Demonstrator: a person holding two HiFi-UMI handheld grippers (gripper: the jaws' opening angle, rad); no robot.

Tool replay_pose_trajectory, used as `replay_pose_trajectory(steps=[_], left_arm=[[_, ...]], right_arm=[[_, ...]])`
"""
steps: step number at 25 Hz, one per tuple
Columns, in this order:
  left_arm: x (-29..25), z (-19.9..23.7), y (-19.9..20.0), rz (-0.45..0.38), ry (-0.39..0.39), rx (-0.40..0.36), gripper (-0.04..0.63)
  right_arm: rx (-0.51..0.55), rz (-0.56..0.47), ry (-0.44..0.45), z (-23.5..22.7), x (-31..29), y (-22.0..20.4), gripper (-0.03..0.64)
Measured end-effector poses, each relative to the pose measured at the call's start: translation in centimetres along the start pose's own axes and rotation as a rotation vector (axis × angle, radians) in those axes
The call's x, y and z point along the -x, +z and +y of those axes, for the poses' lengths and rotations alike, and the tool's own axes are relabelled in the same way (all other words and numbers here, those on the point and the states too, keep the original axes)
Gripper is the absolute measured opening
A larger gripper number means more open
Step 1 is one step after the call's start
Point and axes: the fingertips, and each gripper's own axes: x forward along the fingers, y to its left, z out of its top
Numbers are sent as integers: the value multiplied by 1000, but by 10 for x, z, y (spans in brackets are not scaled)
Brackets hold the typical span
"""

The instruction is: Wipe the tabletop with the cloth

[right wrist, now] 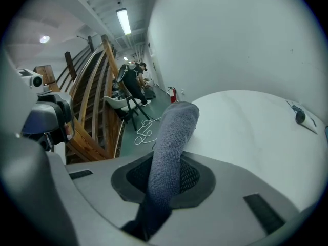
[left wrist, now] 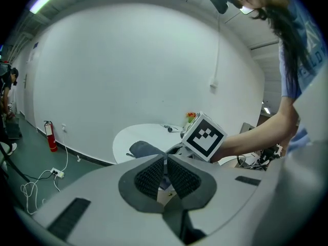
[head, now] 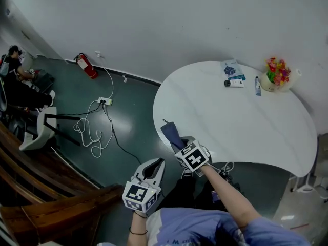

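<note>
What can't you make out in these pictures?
- Print on the tubes beside the flowers: too small, head view.
- Lower end of the cloth: buried between the jaws of the right gripper, right gripper view.
- Whether the cloth touches the table: its underside is hidden in every view.

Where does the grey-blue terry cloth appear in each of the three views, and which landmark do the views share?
Head view: the grey-blue terry cloth is at lower centre, held in the right claw.
Left gripper view: the cloth is at centre, just above the claw pads.
Right gripper view: the cloth is at centre, rising from between the pads.
Shared landmark: the white round table.
</note>
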Motion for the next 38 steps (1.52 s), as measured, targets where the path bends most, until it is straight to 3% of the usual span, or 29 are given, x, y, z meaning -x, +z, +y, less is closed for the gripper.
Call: replay_pose_trajectory(steps=[9, 17, 28, 38], left_arm=[[-47, -47, 23, -1, -149, -63, 20], [-102, -118, 39, 35, -303, -146, 20], [-182, -254, 56, 93, -525, -258, 20], [-240, -367, 65, 122, -622, -334, 20]], right_arm=[[-136, -12, -135, -80, 53, -36, 67], [-244, -9, -285, -166, 134, -102, 67], [-455, -12, -527, -290, 293, -237, 67], [-688, -17, -737, -372, 444, -396, 67]])
